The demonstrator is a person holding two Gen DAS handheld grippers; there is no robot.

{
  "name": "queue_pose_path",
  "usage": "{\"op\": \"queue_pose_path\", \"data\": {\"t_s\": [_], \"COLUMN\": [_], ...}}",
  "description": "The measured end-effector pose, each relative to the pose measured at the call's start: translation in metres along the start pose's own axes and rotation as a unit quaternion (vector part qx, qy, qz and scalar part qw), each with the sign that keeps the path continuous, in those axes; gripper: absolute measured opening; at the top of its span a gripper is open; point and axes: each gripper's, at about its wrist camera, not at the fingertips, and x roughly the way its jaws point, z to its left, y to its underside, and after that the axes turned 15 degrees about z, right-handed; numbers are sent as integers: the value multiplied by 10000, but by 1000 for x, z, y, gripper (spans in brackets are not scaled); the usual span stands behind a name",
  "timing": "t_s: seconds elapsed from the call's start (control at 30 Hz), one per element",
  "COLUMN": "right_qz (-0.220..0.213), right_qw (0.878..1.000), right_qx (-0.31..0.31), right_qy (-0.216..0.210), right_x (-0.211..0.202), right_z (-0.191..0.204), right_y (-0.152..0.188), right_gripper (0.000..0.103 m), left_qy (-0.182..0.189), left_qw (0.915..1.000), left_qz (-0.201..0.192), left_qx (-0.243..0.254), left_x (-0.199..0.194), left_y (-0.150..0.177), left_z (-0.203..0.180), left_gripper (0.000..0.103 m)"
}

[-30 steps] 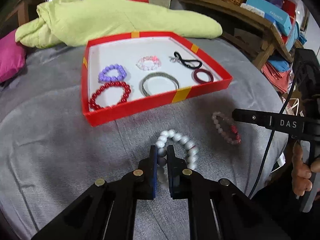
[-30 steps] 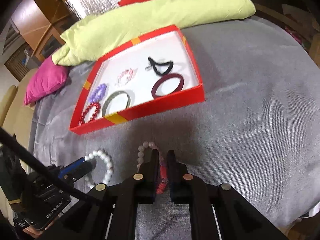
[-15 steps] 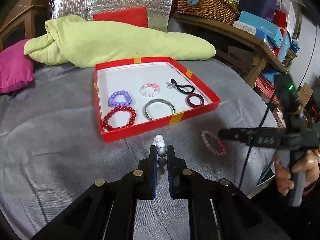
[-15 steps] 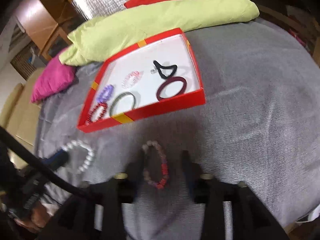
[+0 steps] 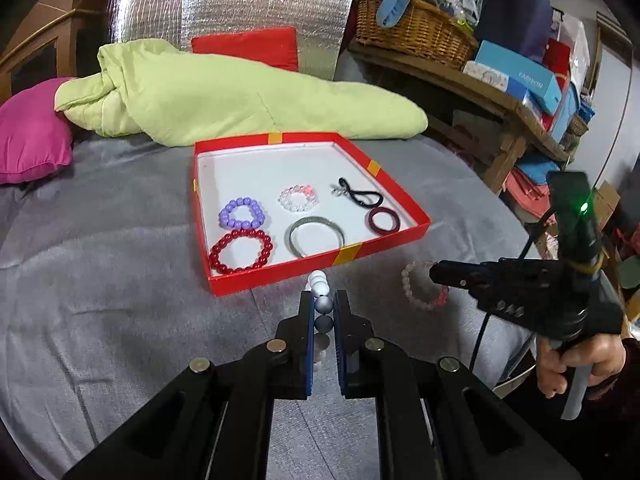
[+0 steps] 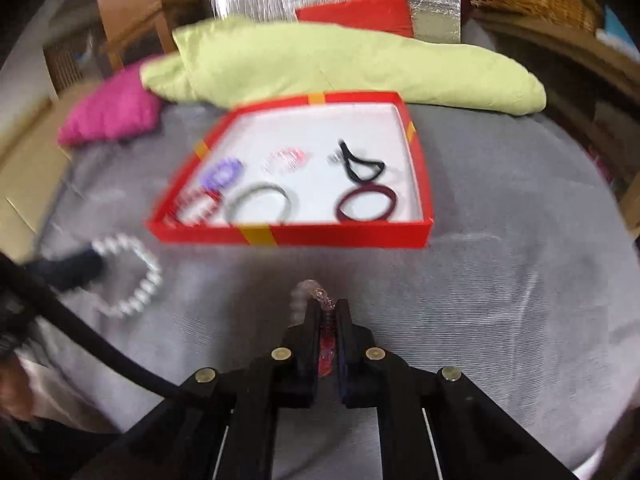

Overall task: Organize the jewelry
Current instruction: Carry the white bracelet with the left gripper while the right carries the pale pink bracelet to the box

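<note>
while gripped, pearl bracelet (image 5: 320,288) near tray rim (image 5: 304,270)

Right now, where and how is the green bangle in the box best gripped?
Pinch the green bangle across its far rim from above, one finger inside the ring. It lies flat, and its near edge sits against the red box wall.

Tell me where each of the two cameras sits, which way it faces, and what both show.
Left wrist: sits on the left tongs, faces the red box across the grey cover; its black fingers grip the white bracelet; the right tongs and hand show at right.
Right wrist: sits on the right tongs, faces the same box from nearer its right; its fingers grip the pink bracelet.
Shared: box, both bracelets, green quilt.
</note>
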Motion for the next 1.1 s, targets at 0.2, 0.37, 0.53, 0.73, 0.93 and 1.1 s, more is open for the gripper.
{"op": "queue_pose_path", "data": {"t_s": [0.2, 0.37, 0.53, 0.73, 0.93, 1.1], "right_qz": [-206, -283, -422, -538, -742, -890], "right_qw": [9947, 9890, 9873, 9860, 9853, 9846], "right_qx": [451, 615, 751, 789, 690, 664], "right_qy": [-904, -1313, -1336, -1365, -1378, -1347], "right_x": [-24, -31, -30, -17, -18, -17], "right_z": [-12, -13, -15, -13, -5, -1], "right_y": [-13, -26, -39, -41, -47, -58], "right_gripper": [8, 8, 8, 8, 8, 8], "left_qy": [-9, -38, -114, -304, -406, -546], "left_qw": [9998, 9997, 9990, 9984, 9975, 9965], "left_qz": [-75, -201, -317, -366, -440, -449], "left_qx": [-159, -165, -280, -304, -374, -441], "left_x": [-4, -7, -9, -7, -8, -3], "left_y": [-4, -9, -17, -22, -26, -32], "left_z": [4, 2, 3, 2, 5, 7], "left_gripper": [10, 10, 10, 10, 10, 10]}}
